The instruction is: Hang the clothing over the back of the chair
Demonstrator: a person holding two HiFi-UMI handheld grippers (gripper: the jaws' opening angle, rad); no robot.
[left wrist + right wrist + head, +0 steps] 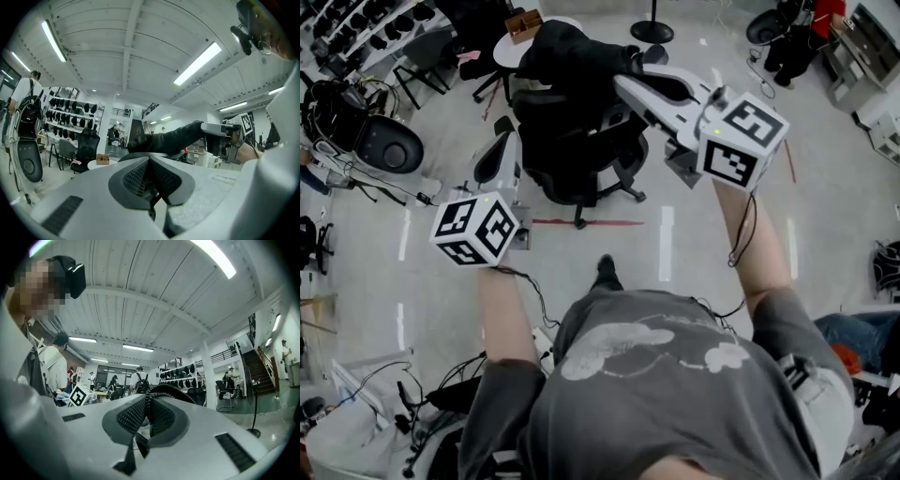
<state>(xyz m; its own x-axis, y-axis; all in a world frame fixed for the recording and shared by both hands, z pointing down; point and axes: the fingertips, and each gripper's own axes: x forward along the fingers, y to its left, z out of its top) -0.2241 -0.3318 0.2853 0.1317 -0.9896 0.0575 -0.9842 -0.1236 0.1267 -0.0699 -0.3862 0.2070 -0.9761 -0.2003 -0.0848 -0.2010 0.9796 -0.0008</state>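
Note:
In the head view a black office chair stands ahead of me, with the black clothing bunched above its back. My right gripper reaches in from the right and is shut on an edge of that clothing. The left gripper view shows the clothing stretching out from the right gripper's jaws. My left gripper is beside the chair's left side, jaws shut with nothing seen between them. In the right gripper view the pads meet, and a dark curved edge lies just past them.
A round white table with a brown box stands behind the chair. Another chair and shelves are at the far left. Cables and dark equipment lie on the floor at left. A red tape line marks the floor.

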